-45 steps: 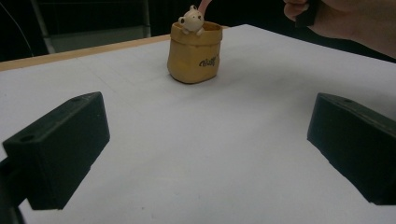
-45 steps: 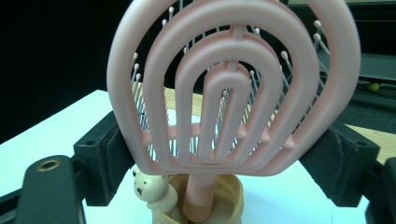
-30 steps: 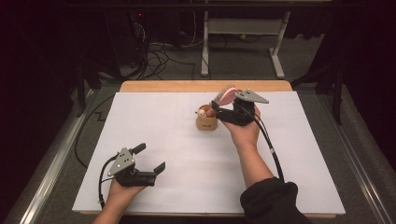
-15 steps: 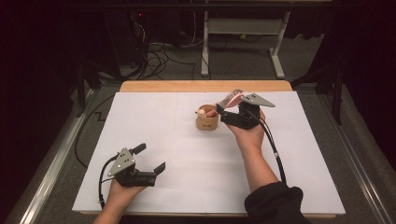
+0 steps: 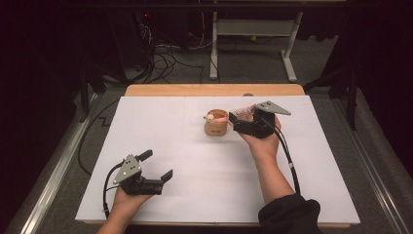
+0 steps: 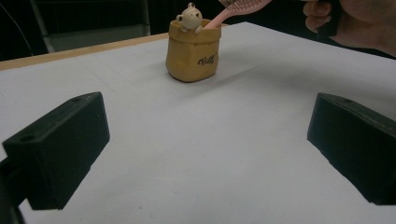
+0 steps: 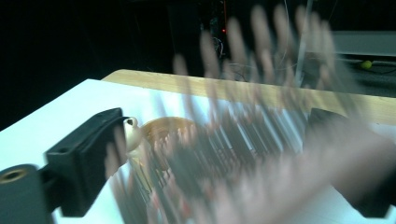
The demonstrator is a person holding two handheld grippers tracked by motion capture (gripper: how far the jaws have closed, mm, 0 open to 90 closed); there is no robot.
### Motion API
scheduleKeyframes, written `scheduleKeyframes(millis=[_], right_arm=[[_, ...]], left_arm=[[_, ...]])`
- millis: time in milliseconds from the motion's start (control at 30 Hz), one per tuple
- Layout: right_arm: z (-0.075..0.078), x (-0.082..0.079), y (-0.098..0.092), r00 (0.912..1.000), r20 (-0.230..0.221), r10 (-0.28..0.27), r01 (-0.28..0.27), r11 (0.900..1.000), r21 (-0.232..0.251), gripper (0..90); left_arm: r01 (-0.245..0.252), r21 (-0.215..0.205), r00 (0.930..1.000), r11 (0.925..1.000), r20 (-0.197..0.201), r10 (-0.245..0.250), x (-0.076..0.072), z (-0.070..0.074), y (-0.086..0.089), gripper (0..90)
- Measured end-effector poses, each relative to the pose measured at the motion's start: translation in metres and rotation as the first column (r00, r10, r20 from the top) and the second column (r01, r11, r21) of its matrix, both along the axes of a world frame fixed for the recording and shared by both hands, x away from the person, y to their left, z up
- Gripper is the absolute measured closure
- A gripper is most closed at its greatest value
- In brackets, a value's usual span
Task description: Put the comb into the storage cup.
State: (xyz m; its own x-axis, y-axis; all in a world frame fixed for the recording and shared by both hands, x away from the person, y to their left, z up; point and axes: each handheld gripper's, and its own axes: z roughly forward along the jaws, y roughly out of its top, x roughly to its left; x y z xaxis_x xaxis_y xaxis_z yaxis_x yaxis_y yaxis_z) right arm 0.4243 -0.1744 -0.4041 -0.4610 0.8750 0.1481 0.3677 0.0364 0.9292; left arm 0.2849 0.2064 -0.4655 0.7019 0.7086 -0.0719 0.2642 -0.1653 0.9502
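A tan bag-shaped cup (image 5: 215,127) with a small bear figure (image 5: 209,117) on its rim stands at the middle back of the white sheet. A pink hairbrush (image 5: 239,113) leans out of the cup to the right, its handle end inside. My right gripper (image 5: 234,122) is right beside the cup, around the brush head. Its jaws have just been opening, and the bristles (image 7: 243,140) show blurred and loose between them. My left gripper (image 5: 157,165) rests open near the front left, holding nothing. It faces the cup (image 6: 194,56) from well away.
A white sheet (image 5: 311,185) covers the table, with a wooden strip (image 5: 214,90) along the far edge. Cables (image 5: 160,61) and a metal stand (image 5: 253,29) lie on the dark floor beyond. Metal rails run along both sides of the table.
My right hand has tipped the brush from raised above the gripper down to the left, so its handle now sits in the cup. The left gripper has not moved.
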Motion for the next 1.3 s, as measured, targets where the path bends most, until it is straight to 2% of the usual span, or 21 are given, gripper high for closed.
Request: scheduleKeyframes(millis=[100, 367, 900, 1133, 1300], right_arm=[[0.001, -0.002, -0.003, 1.0, -0.001, -0.002, 0.002, 1.0, -0.009, 0.7], [0.005, -0.012, -0.009, 0.9997, 0.019, 0.014, -0.013, 0.999, -0.041, 0.5], [0.01, -0.037, -0.02, 0.9984, 0.037, 0.044, -0.041, 0.997, -0.07, 0.5], [0.001, -0.045, -0.024, 0.9981, 0.024, 0.057, -0.055, 0.994, -0.096, 0.5], [-0.011, -0.051, -0.028, 0.9982, 0.009, 0.06, -0.059, 0.993, -0.107, 0.5]], left_arm=[[-0.001, 0.0, 1.0, 1.0, -0.003, 0.001, 0.0, 0.0, 0.0, 0.0], [-0.002, -0.001, 1.0, 1.0, -0.003, 0.002, 0.001, 0.0, 0.001, 0.0], [-0.019, -0.002, 0.9998, 0.9998, -0.005, 0.019, 0.002, 0.0, 0.004, 0.0], [-0.027, 0.003, 0.9996, 0.9996, -0.009, 0.027, 0.004, -0.001, 0.007, 0.0], [-0.03, 0.004, 0.9994, 0.9995, -0.019, 0.03, 0.004, -0.002, 0.01, 0.0]])
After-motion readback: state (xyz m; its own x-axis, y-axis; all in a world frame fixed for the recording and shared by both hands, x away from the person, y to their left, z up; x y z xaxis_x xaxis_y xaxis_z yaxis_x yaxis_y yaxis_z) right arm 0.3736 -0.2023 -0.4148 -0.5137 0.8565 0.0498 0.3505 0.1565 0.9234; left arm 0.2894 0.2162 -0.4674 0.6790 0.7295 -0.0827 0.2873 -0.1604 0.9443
